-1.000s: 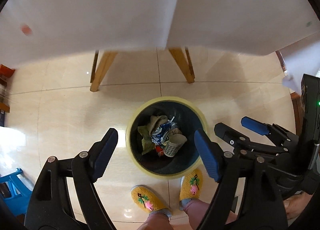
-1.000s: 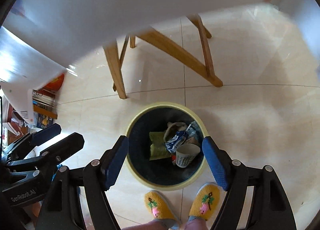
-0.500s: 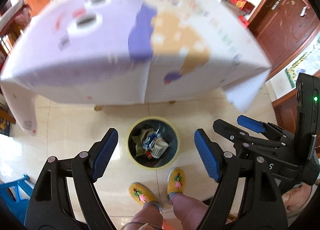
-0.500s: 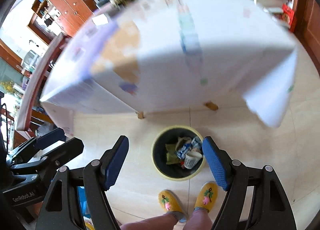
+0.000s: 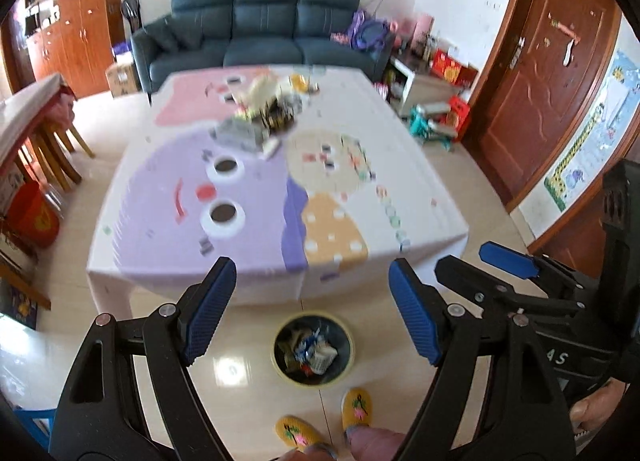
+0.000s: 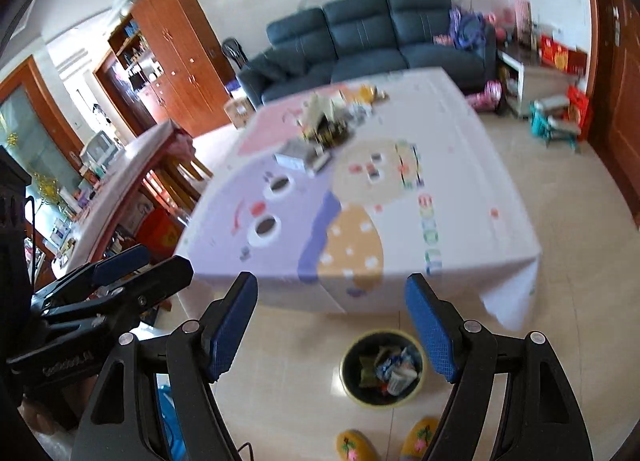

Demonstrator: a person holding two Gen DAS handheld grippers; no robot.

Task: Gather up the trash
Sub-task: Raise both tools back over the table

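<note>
Your left gripper (image 5: 310,311) and right gripper (image 6: 334,325): both spread wide, empty. Trash bin (image 5: 313,349) on floor below, litter pile (image 5: 262,113) on table (image 5: 400,165).

A blurred heap of trash (image 5: 262,109) is seen at the far middle of the counter (image 5: 360,133). More wrappers and a paper cup (image 5: 322,357) are held in a yellow-rimmed bin (image 5: 344,325) on the floor.
</note>
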